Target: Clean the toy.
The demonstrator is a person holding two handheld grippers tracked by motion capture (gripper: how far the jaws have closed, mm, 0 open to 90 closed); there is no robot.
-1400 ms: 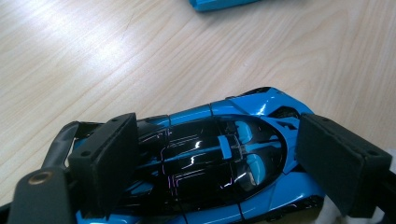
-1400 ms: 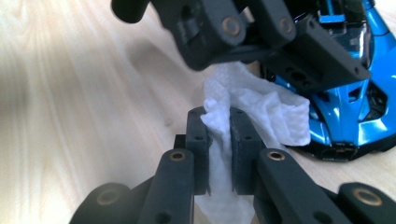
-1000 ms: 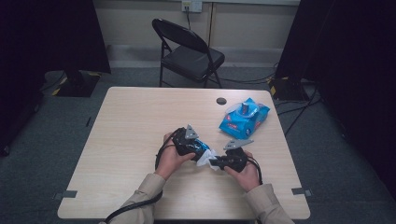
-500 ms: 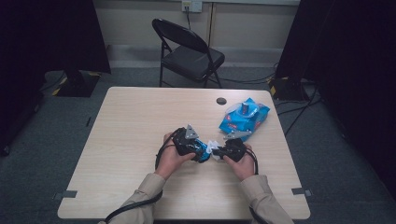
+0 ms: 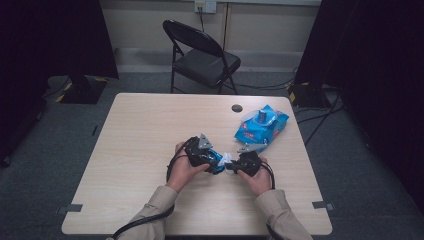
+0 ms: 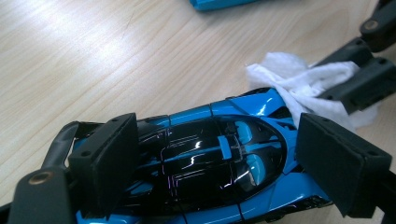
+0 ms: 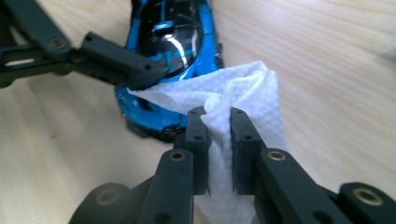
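Here the toy car lies crosswise between both claws.

Bare tabletop left; packet right.

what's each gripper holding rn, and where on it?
Left gripper grips the blue toy car across its body, jaws on both sides of the cabin. Right gripper pinches a bunched fold of the white wipe, which rests against the car's end.

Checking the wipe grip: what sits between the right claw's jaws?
A white wipe, pinched between them and draped against the blue toy car, seen in the right gripper view.
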